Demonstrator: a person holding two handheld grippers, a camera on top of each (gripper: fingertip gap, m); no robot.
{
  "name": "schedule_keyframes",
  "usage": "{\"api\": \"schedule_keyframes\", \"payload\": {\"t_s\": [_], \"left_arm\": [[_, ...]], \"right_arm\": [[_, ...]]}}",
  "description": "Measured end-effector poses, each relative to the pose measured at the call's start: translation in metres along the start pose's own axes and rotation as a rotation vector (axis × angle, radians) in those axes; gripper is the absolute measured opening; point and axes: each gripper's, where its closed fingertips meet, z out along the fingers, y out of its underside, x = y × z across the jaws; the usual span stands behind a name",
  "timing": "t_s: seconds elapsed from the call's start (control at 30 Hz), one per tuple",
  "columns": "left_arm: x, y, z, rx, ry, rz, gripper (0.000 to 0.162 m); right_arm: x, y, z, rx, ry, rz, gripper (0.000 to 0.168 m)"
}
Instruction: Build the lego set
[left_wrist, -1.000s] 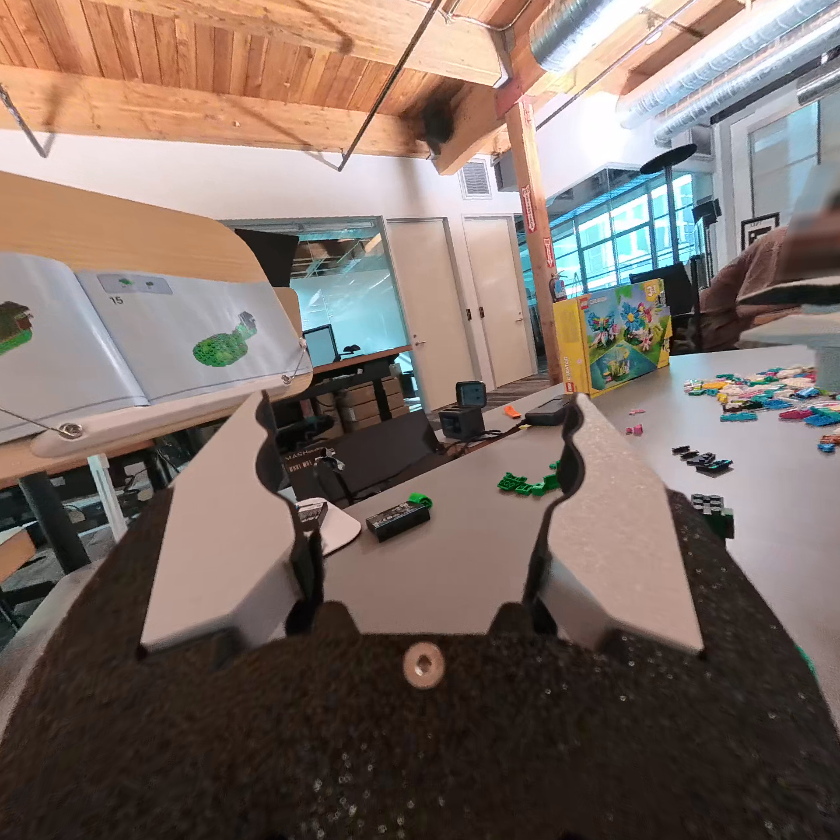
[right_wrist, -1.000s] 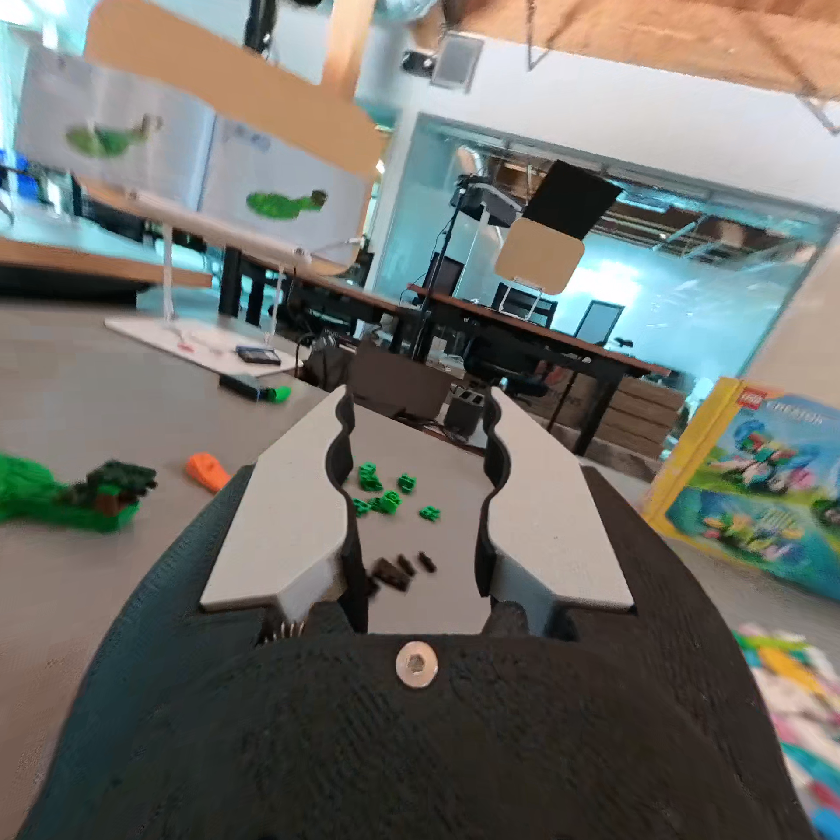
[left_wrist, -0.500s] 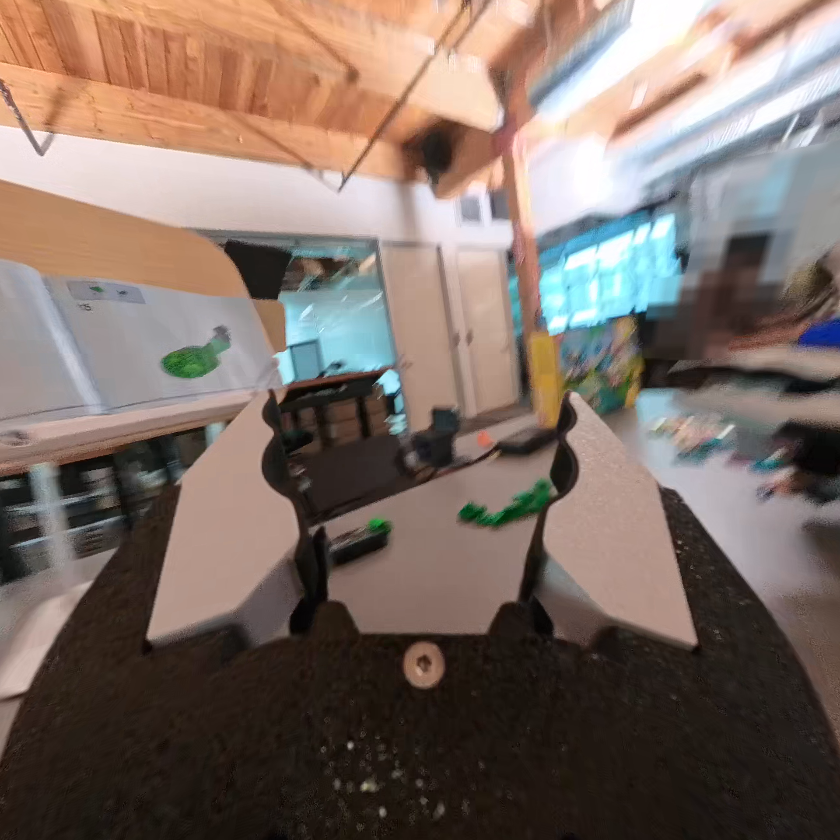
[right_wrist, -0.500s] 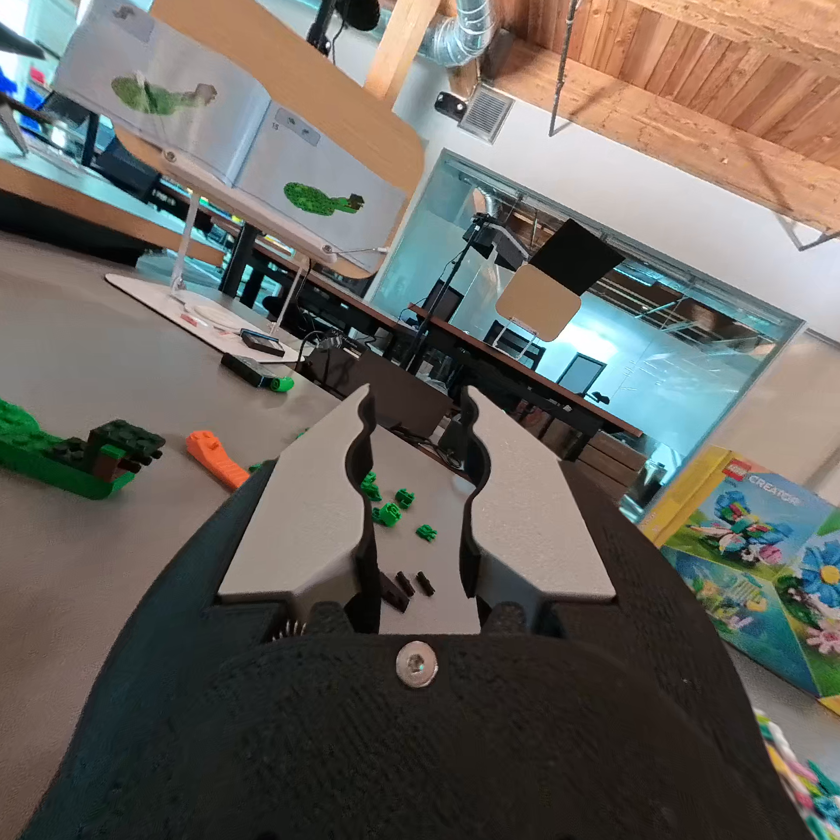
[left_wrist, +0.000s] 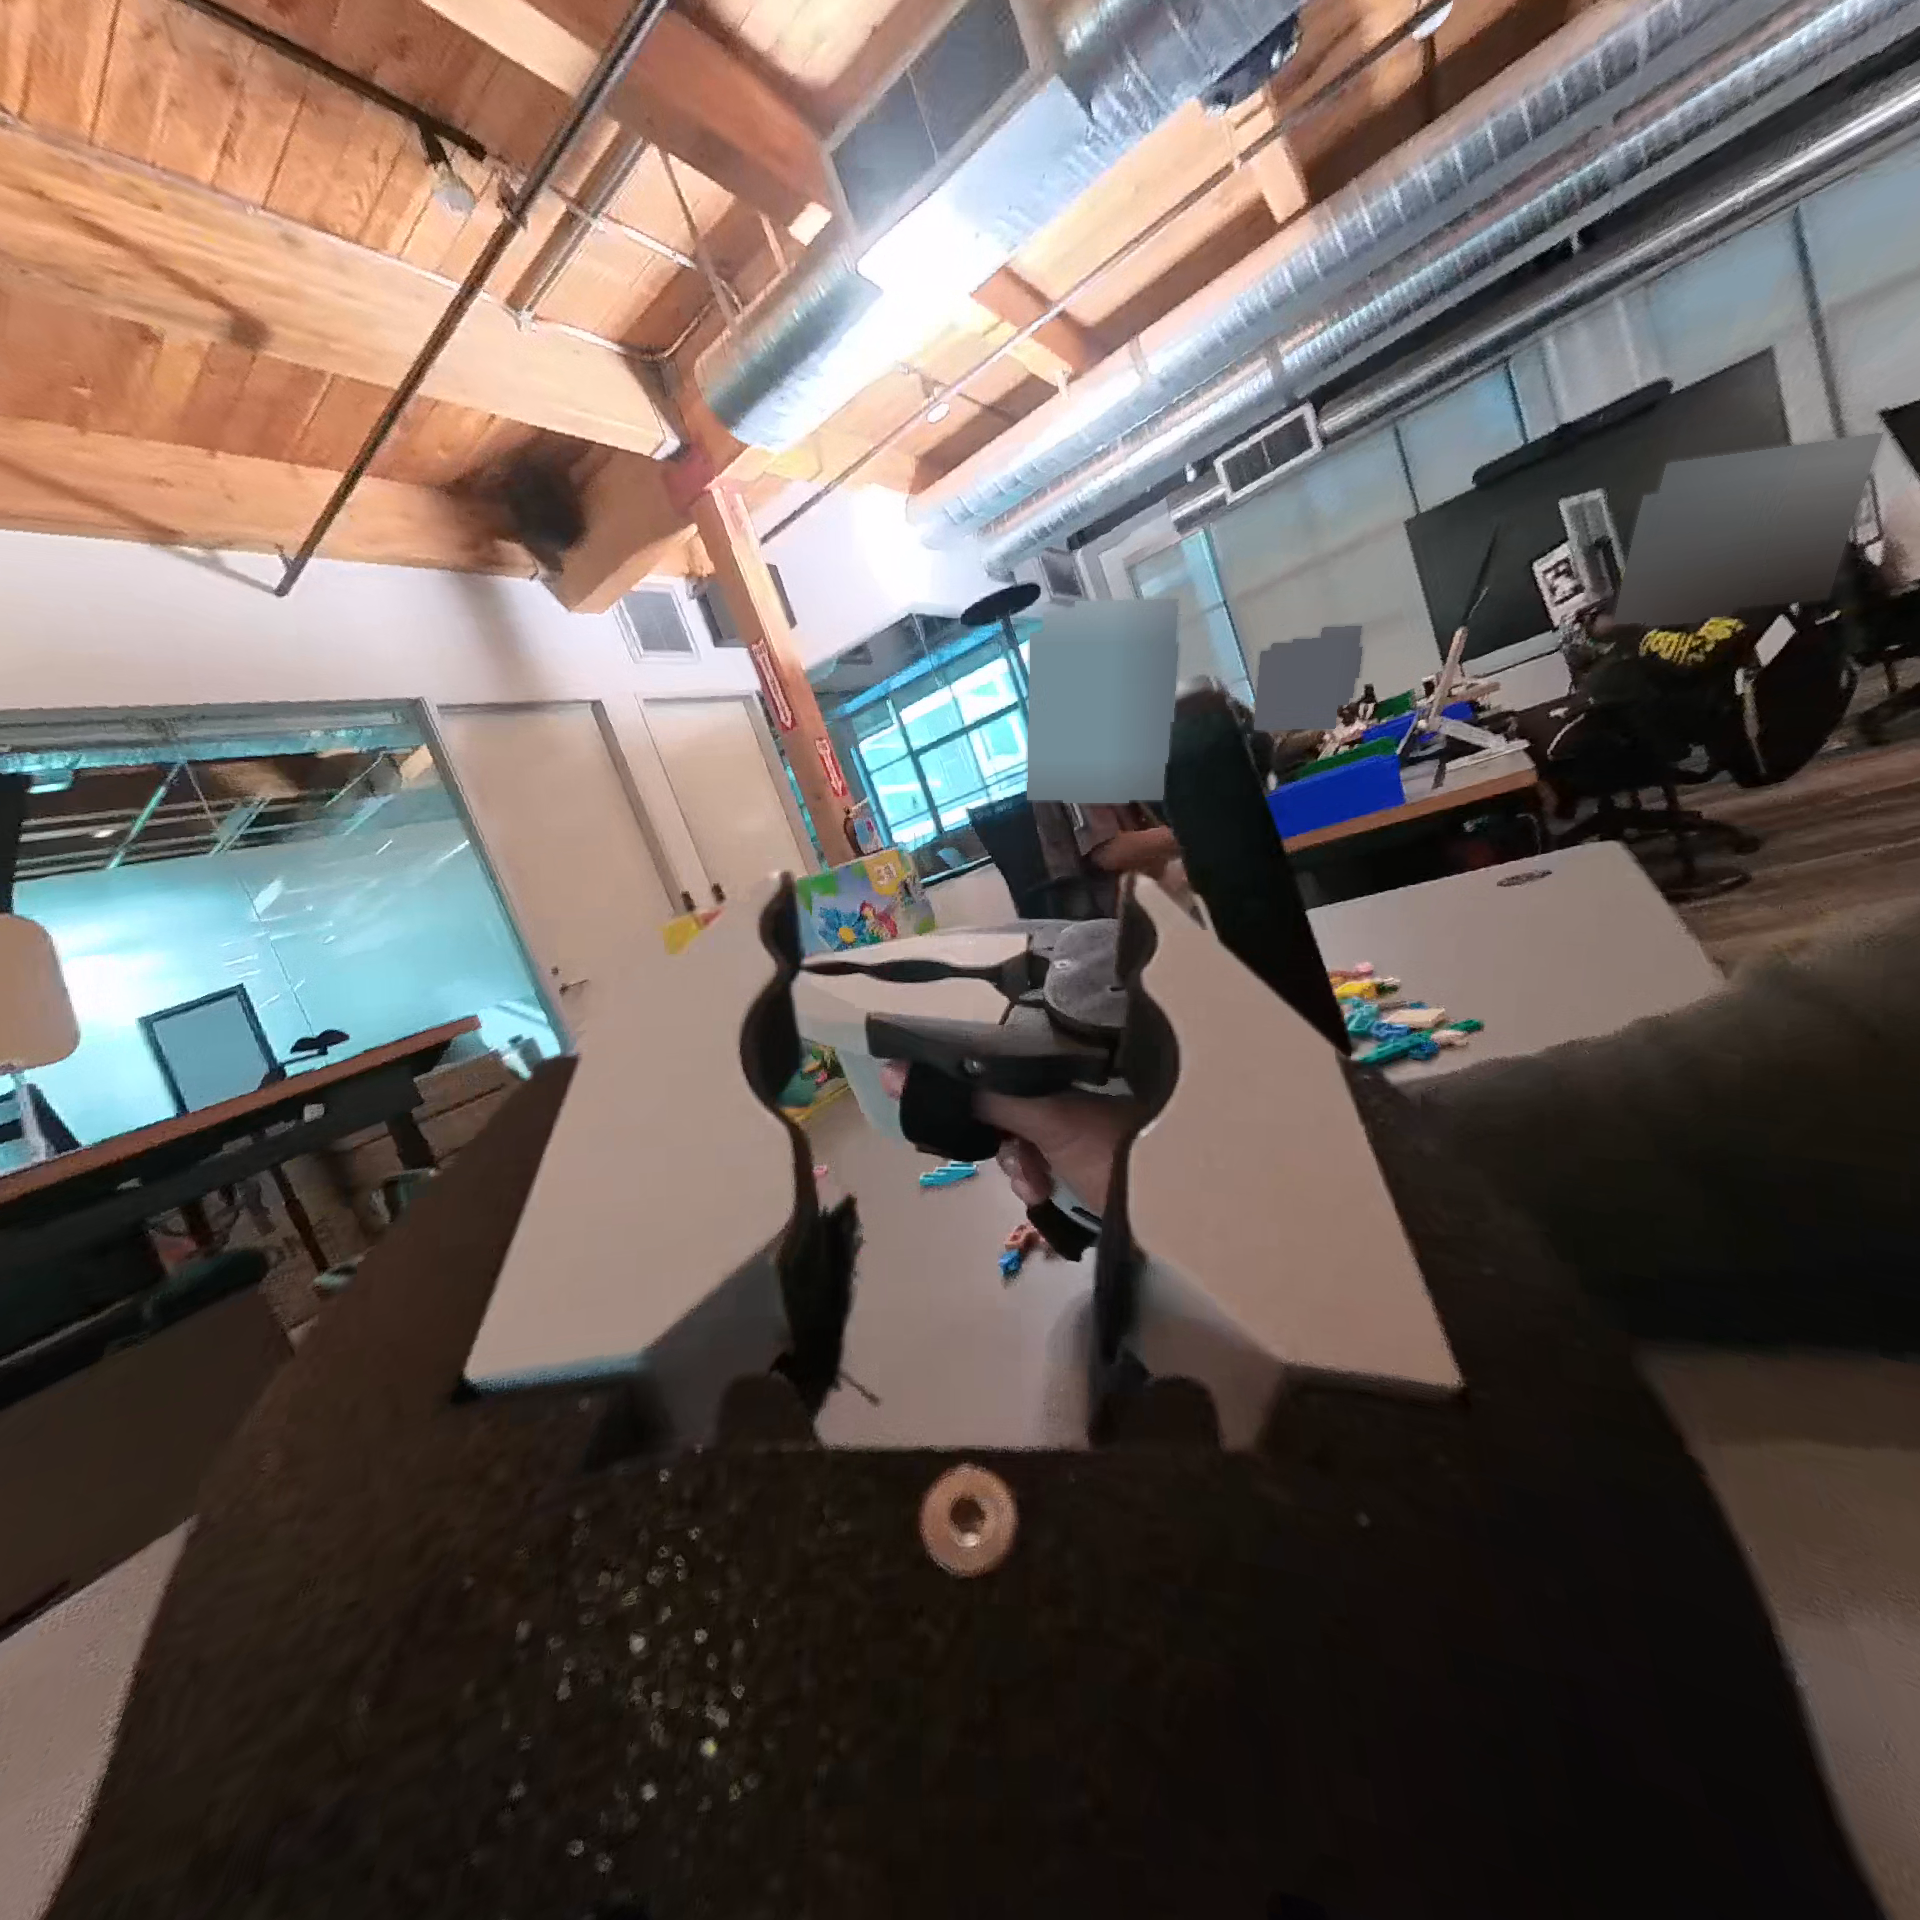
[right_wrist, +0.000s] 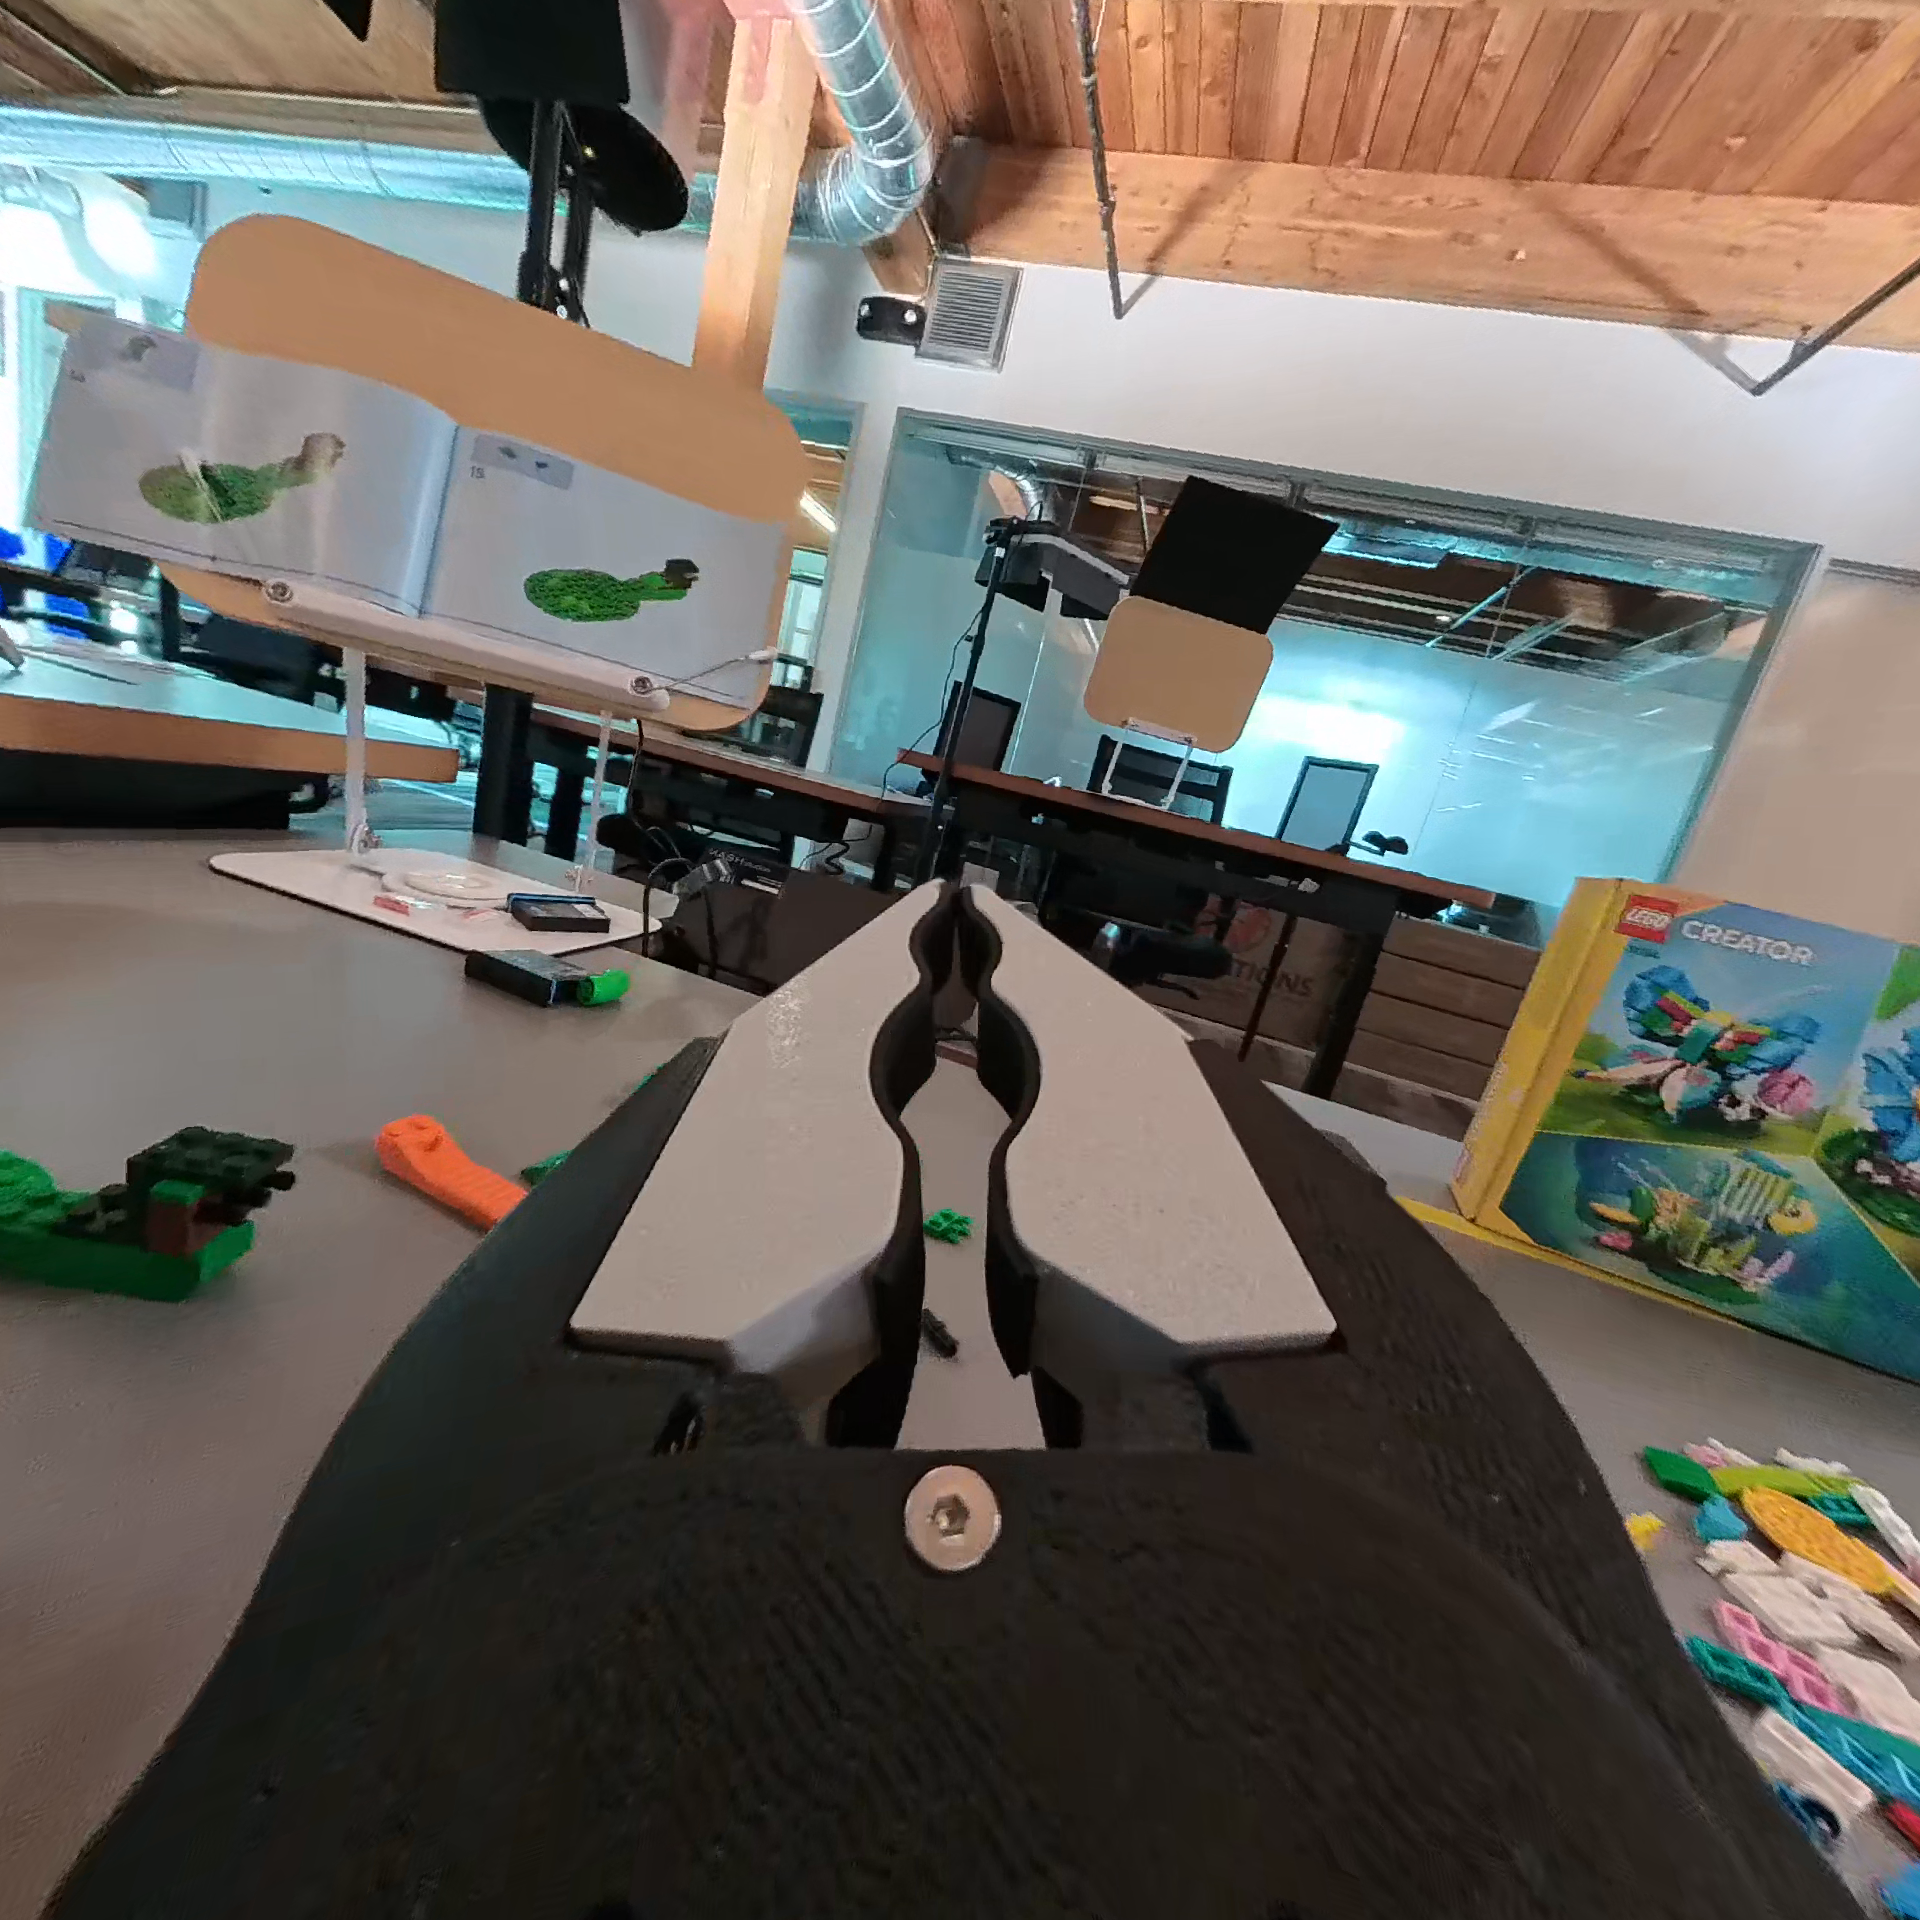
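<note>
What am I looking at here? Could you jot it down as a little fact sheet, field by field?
Setting: office, grey table
Left gripper: open, empty
Right gripper: fingertips together, nothing visibly held
Partial build: green and brown, on table at left
Orange tool: beside the build
Instruction booklet: open on a stand
Set box: upright, right
Loose pieces: pastel pile, near right

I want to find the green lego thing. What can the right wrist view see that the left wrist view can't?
Only the right wrist view shows the green lego build, the orange separator and the instruction booklet. Only the left wrist view shows a hand holding the other tool. Both show the lego box and the grey table.
</note>
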Motion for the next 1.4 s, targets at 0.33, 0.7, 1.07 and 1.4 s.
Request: {"api": "schedule_keyframes", "payload": {"t_s": [0.33,0.7,1.07,1.4], "left_arm": [[-0.025,0.043,0.059,-0.057,-0.172,-0.048,0.068],[-0.105,0.071,0.090,0.009,-0.416,-0.075,0.089],[-0.127,0.058,0.081,0.073,-0.442,-0.145,0.081],[-0.122,0.060,0.083,0.075,-0.426,-0.176,0.072]], "right_arm": [[0.012,0.018,0.026,-0.004,-0.036,-0.017,0.000],[0.015,0.023,0.030,-0.022,-0.013,-0.018,0.000],[0.000,0.025,0.034,-0.030,-0.045,-0.130,0.000],[0.003,0.023,0.032,-0.021,-0.040,-0.094,0.000]]}}
